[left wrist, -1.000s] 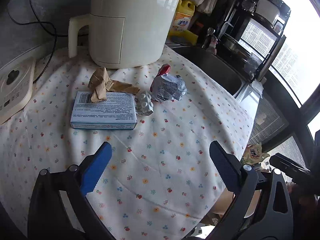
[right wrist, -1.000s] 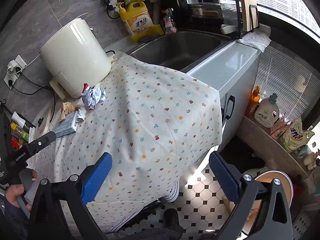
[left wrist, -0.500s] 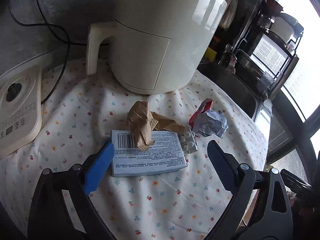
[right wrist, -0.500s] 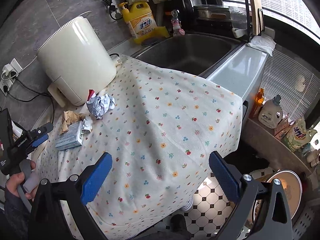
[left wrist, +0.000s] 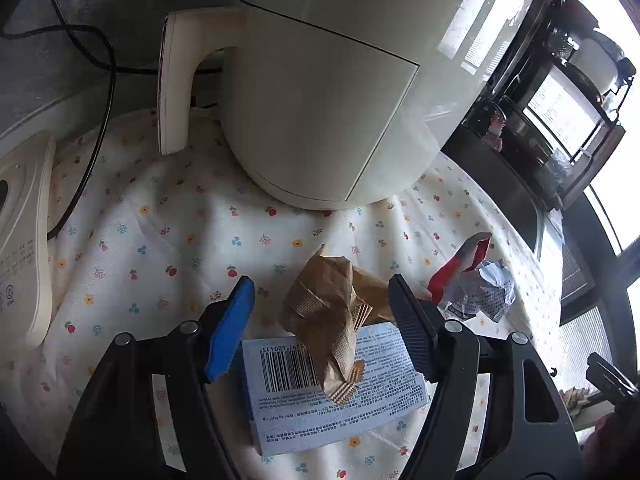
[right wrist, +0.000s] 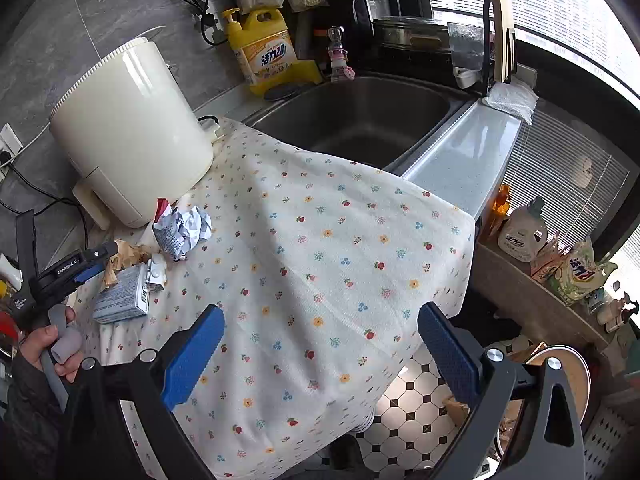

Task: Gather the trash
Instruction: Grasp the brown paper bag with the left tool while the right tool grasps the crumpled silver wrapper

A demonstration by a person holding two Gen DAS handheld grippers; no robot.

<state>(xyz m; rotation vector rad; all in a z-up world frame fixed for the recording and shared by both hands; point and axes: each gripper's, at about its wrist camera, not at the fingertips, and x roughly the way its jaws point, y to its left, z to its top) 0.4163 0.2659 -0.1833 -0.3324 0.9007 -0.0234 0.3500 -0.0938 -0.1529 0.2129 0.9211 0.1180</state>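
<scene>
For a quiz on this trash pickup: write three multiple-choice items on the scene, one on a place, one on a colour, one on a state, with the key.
1. What does the brown paper lie partly on?
A. the sink
B. the box
C. the floor

2. What colour is the bottle behind the sink?
A. green
B. black
C. yellow

3. How does the left gripper stand?
A. open around the brown paper
B. shut on the box
C. shut on the foil wrapper

Key:
1 B: its lower end overlaps the barcode side of the box.
2 C: the bottle by the sink is yellow.
3 A: the left gripper has one finger on each side of the paper, with gaps showing, apart from the foil wrapper.
</scene>
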